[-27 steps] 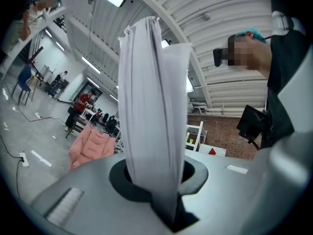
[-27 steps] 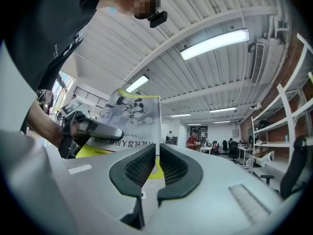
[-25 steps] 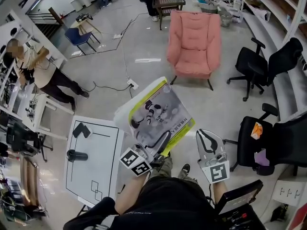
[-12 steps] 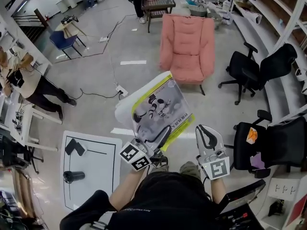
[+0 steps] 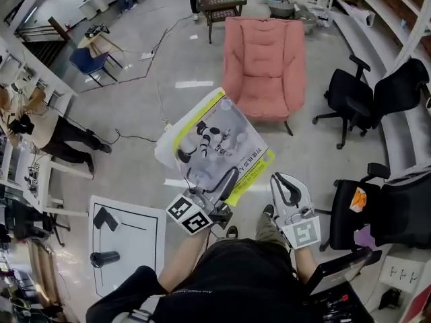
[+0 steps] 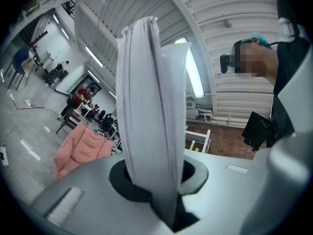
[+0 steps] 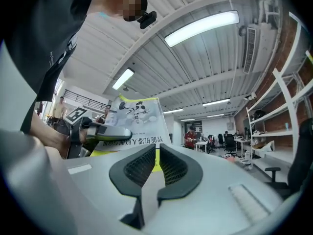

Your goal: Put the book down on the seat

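Grey floor carried the pink armchair at upper centre, black office chairs at right, white strip left of the armchair.

The scene is viewed from the head, steeply downward, with the pink armchair ahead. The left gripper view is tilted slightly upward and set very close to the book, seen edge-on. The right gripper view is held level. The book is shared by all three views, the armchair by the head and left gripper views.
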Demonstrator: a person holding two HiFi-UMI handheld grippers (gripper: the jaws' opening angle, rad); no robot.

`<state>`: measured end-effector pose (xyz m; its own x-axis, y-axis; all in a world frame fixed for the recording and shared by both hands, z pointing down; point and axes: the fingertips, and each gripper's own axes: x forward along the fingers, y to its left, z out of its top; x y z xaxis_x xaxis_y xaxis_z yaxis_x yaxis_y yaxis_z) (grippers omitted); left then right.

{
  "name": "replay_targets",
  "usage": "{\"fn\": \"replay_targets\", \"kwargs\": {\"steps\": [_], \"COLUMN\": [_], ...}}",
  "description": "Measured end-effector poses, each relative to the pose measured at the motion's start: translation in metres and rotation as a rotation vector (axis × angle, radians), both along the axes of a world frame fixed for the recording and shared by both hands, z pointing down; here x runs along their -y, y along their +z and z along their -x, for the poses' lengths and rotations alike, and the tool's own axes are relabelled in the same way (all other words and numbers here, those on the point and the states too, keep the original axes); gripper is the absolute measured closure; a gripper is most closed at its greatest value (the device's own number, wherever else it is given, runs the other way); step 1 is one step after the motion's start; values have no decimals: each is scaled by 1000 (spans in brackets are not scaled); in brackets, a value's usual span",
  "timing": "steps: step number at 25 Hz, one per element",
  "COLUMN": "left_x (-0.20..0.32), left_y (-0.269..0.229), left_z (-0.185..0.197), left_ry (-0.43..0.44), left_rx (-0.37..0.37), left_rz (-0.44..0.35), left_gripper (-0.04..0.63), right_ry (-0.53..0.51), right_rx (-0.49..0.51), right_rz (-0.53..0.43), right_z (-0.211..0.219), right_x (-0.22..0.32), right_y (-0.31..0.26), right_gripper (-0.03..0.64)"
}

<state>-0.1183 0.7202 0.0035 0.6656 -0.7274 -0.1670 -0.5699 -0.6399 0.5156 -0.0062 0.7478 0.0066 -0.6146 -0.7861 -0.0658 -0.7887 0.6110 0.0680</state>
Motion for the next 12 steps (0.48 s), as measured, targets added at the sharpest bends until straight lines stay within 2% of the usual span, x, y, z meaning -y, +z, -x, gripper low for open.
{"fn": "replay_targets", "kwargs": {"steps": [6,12], "left_x": [59,100], "left_y": [-2,0], "left_z": [-49,-66], "left_ry": [-62,-87], "left_rx": [24,17], "left_rz": [21,36], "left_gripper": [527,526], "right_ry": [-61,-90], "right_rx": [28,27], "right_rz": [-6,35], "right_z": [-59,-69], "right_x": [67,113], "right_y": [-6,1], "right_gripper": [578,578]}}
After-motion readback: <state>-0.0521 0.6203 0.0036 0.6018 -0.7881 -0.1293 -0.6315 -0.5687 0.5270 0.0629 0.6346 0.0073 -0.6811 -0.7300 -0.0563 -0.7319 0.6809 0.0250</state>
